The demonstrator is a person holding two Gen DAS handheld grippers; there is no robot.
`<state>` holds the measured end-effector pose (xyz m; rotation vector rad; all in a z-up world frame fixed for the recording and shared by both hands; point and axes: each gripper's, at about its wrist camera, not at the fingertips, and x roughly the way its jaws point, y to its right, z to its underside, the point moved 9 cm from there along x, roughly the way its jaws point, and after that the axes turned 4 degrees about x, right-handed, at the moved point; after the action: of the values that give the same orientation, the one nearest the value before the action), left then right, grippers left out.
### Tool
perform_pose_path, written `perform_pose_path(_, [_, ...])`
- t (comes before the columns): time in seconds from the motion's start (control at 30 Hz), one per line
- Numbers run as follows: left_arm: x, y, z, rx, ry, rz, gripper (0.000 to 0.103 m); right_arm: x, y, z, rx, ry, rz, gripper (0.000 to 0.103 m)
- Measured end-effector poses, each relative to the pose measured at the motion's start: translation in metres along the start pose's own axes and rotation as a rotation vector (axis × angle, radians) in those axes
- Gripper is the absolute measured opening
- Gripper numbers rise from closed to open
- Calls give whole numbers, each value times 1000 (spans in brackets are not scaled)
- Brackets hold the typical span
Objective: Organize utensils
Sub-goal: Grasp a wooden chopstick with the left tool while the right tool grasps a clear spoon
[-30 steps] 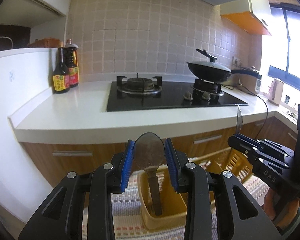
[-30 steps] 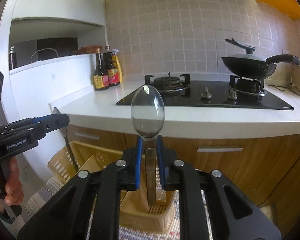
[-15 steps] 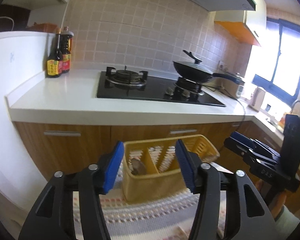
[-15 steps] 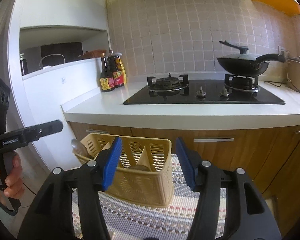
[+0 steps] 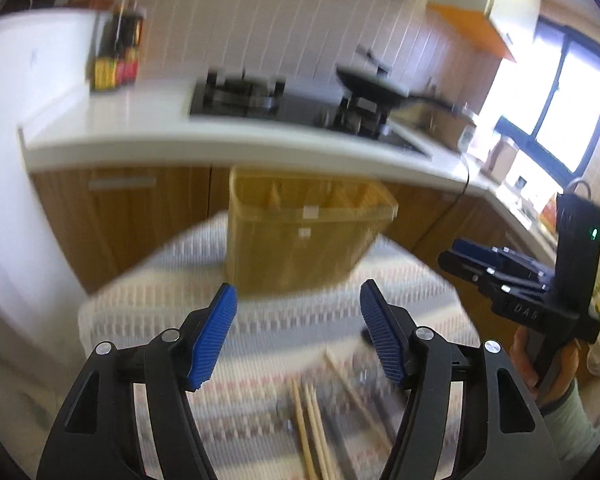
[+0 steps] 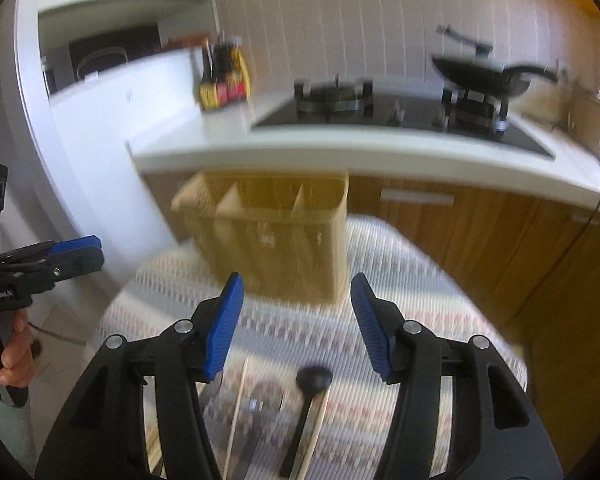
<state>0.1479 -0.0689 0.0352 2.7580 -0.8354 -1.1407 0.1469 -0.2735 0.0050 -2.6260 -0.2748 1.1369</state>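
Note:
A yellow plastic utensil basket with dividers stands on a small table with a striped cloth; it also shows in the right wrist view. My left gripper is open and empty, pulled back from the basket above the cloth. My right gripper is open and empty too. Wooden chopsticks lie on the cloth below the left gripper. A black spoon, chopsticks and a blurred metal utensil lie under the right gripper. Both views are motion-blurred.
A white kitchen counter with a gas hob, a black pan and sauce bottles runs behind the table. Wooden cabinets stand below it. A window is at the right.
Both grippers opened and let their spoons drop into the basket, then drew back and tilted down toward the utensils on the cloth.

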Motion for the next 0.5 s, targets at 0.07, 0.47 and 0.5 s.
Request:
perform_pose_path(0.07, [8,-2,20,-18,-68,18,61,7,-1,17,13,-81,-11,52])
perform_pose_path(0.47, [55,-2,128,-99,-408,143,40,54,-12,110,156,-501,-116,33])
perform_pose_path(0.5, [58,-2,133,-110,-419,152,37,57,-13,119,159,-532,-113,31])
